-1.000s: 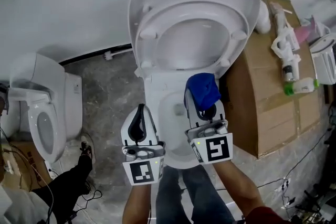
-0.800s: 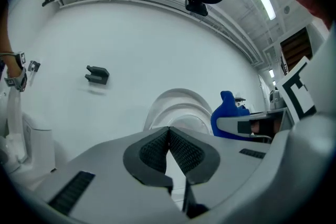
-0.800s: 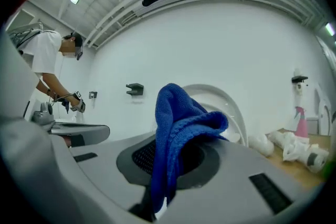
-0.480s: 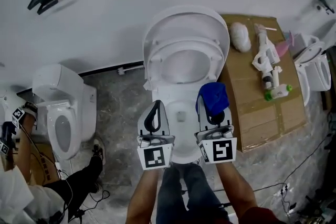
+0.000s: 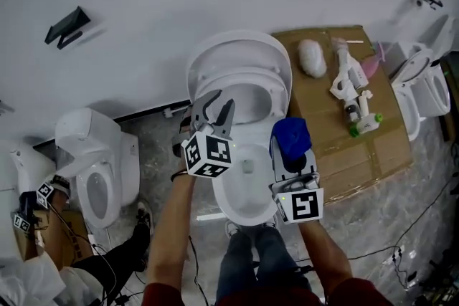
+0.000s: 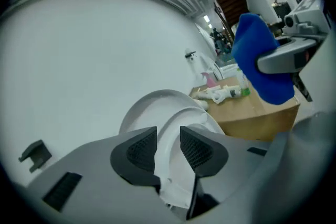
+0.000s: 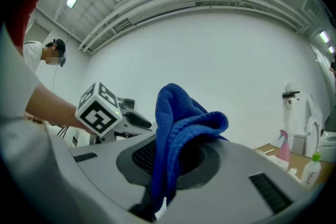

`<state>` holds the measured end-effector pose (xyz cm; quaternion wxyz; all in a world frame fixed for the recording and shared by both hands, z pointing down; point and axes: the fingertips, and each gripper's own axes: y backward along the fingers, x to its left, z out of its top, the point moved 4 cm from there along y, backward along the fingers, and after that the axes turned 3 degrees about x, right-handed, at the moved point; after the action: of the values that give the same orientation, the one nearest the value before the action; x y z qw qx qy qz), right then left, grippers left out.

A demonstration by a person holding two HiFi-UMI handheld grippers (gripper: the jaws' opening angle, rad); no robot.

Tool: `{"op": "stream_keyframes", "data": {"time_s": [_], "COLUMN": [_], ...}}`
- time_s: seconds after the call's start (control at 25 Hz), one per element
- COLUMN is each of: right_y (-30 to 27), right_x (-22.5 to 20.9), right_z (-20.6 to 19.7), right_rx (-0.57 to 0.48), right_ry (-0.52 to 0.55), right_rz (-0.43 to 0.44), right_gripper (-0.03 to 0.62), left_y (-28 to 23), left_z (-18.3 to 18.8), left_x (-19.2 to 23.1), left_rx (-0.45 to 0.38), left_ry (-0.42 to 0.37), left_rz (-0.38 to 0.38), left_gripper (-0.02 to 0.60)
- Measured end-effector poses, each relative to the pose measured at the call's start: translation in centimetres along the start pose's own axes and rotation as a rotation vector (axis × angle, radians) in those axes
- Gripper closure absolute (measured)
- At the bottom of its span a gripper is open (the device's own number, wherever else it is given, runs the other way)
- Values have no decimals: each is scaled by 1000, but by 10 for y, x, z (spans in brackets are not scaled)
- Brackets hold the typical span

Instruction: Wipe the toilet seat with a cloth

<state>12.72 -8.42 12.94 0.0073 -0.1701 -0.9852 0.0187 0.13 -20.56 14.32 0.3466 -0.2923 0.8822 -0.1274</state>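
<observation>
The white toilet has its lid and seat raised over the bowl. My left gripper is lifted and rolled at the seat's left rim; its jaws have just been opening. In the left gripper view its pads stand apart, and the seat's edge shows in the gap, untouched. My right gripper hovers over the bowl's right side, shut on a bunched blue cloth. That cloth hangs out between its jaws.
A cardboard box stands right of the toilet, with a spray bottle and a white lump on top. Other toilets stand at left and far right. Another person is at the lower left, beside cables on the floor.
The left gripper has risen, rolled and swung up to the raised seat, and its jaws have gone from shut to open. The right gripper keeps the cloth and has risen a little.
</observation>
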Motion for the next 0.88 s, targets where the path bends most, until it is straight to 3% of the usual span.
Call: {"op": "stream_keyframes", "data": {"time_s": [0.2,0.36,0.6,0.76,0.88], "right_y": [16,27,39,41,41], "right_x": [-20,-34,-52,-60,-60], "right_z": [7,10,7,5,2], "right_rx": [0,3,-20,-17,-15], "right_ry": [11,8,-17,-18,-19], "right_rz": [-16,-32,-80,-91,-94], "right_gripper": [536,536,536,536,536], "left_y": [-49,-79,-106,-114,-112], "left_z": [21,13,7,15,17], "left_x": [16,15,19,17,11], "left_rx": [126,255,340,338,327], "left_ry": [-205,-310,-375,-399,-425], "left_rz": [-93,-186,-229,-246,-264], "left_gripper": [428,423,422,425,498]}}
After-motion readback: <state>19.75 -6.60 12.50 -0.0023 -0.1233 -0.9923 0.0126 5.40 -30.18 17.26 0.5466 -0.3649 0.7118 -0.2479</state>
